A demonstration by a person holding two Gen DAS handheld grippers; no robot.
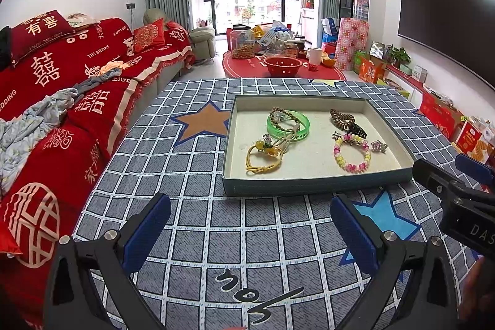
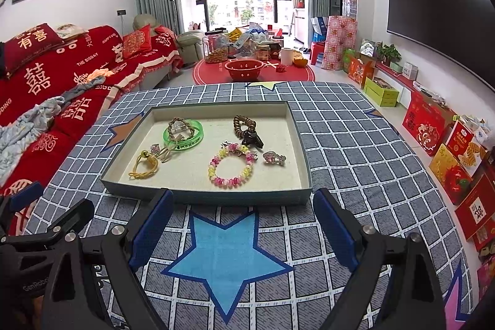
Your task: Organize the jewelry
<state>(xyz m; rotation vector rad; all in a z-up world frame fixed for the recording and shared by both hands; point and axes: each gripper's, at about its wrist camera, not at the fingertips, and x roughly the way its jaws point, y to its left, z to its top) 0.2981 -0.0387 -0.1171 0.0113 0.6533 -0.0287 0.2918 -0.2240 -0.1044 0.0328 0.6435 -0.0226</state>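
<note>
Jewelry pieces all lie inside the shallow rectangular blue-walled cardboard tray (image 2: 304,172) with its pale lining, set on the grey-and-white checked tablecloth (image 2: 355,150).

Left gripper (image 1: 250,229) — blue pads spread wide, nothing between them, hovering over the cloth short of the tray's near wall. Right gripper (image 2: 243,226) — likewise released and empty, above the blue star print, just short of the near wall.

Nearest the right gripper: pink-and-yellow beaded bracelet (image 2: 230,164), with a small metal clip touching its far edge. Beside it, a small pink crystal ring (image 2: 273,157). Further back, a brown wooden-bead bracelet (image 2: 244,122) touching a black claw hair clip (image 2: 252,139).

Left half: yellow elastic hair tie with beads (image 1: 263,156), its cream cord running up to the translucent green plastic bangle (image 1: 287,126), on which a brown braided band (image 1: 280,115) rests.

Risks, judged:
- Left cluster looks entangled; lifting one piece may drag the others.
- Beads are round and slick — a pinch could roll off.
- Ring is small; pads may close past it.
- Tray is light; a low approach could shove the near wall.
</note>
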